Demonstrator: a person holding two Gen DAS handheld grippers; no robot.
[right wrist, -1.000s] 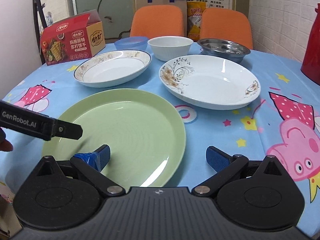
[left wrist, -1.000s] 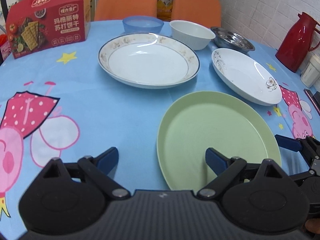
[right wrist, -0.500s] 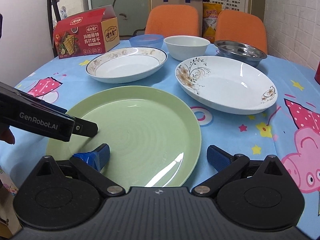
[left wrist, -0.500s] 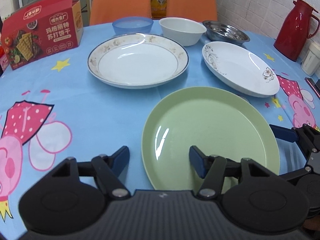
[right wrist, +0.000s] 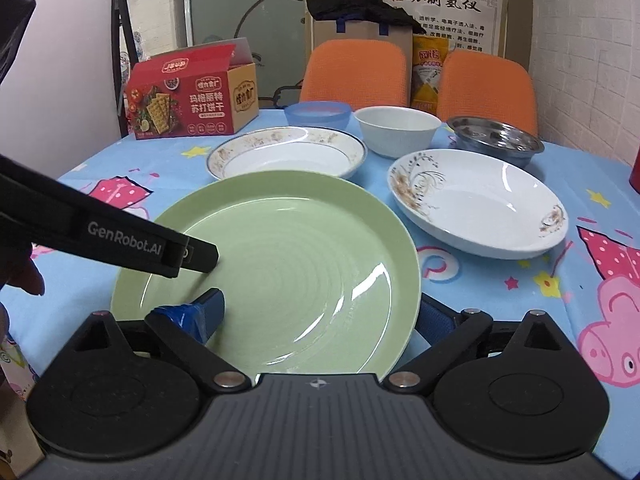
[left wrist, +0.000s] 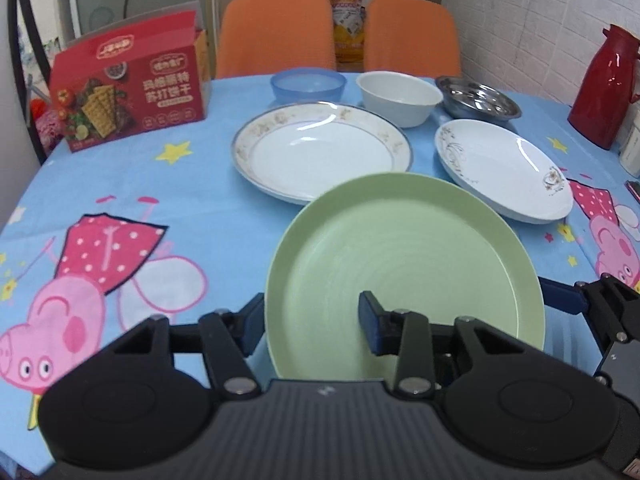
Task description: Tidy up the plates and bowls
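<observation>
Both hand-held grippers clamped on the green plate [left wrist: 404, 264], plate lifted and tilted over the tabletop [left wrist: 200, 216].

Left hand-held gripper [left wrist: 312, 330]: jaws straddle the plate's near-left rim, one pad under, one on the inner face, closed onto it. Right hand-held gripper [right wrist: 320, 316]: same on the near-right rim, left pad on top, right pad below the edge. Gold-rimmed white plate [left wrist: 322, 152] sits just beyond the green plate, partly overlapped in view. Floral white plate [left wrist: 504, 168] beyond-right of it. Further beyond it: blue bowl [left wrist: 308, 85], white bowl [left wrist: 398, 96], steel bowl [left wrist: 478, 98]. Red cracker box [left wrist: 128, 84] far-left of the green plate, red thermos [left wrist: 600, 88] far-right.
</observation>
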